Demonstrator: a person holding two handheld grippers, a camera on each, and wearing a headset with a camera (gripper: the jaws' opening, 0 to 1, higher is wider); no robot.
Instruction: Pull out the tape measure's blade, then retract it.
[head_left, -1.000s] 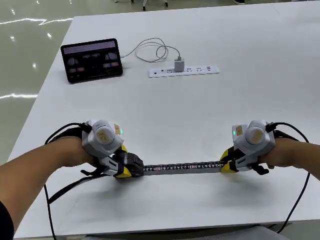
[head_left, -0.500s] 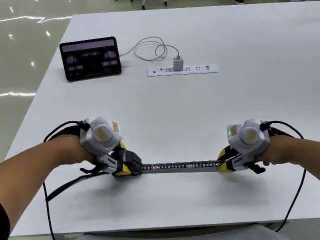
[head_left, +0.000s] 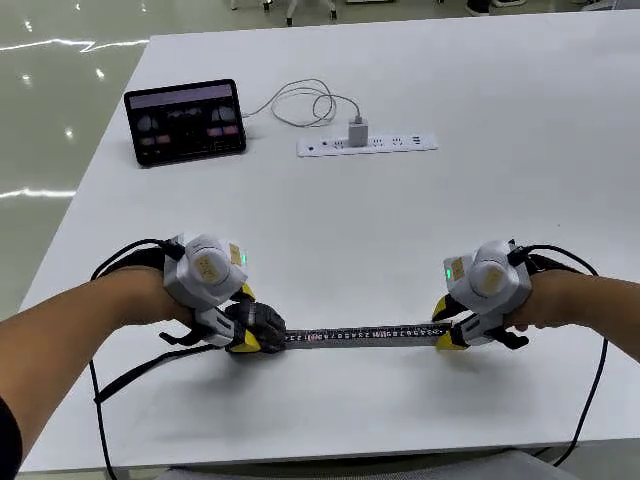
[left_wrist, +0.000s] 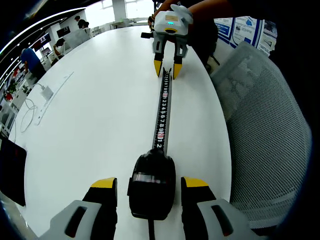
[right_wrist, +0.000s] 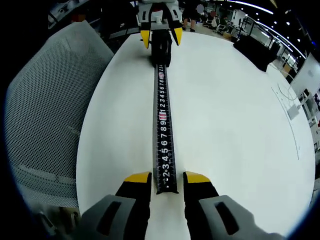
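The black tape measure case (head_left: 260, 327) lies on the white table (head_left: 400, 230) near its front edge, and my left gripper (head_left: 244, 338) is shut on it. The left gripper view has the case (left_wrist: 152, 184) held between the yellow-tipped jaws of my left gripper (left_wrist: 150, 183). From the case the numbered blade (head_left: 362, 335) runs flat to the right, about 24 units long. My right gripper (head_left: 447, 327) is shut on the blade's tip (right_wrist: 165, 186). Across the blade each gripper faces the other: right gripper (left_wrist: 167, 69), left gripper (right_wrist: 160, 35).
A dark tablet (head_left: 185, 120) stands at the back left. A white power strip (head_left: 368, 143) with a plugged charger and a looped cable (head_left: 300, 100) lies behind the middle. A grey mesh chair (left_wrist: 270, 135) sits just off the table's front edge.
My right gripper has edged a little to the left with the blade's tip, so the blade's span is slightly shorter. The left gripper and case have stayed in place.
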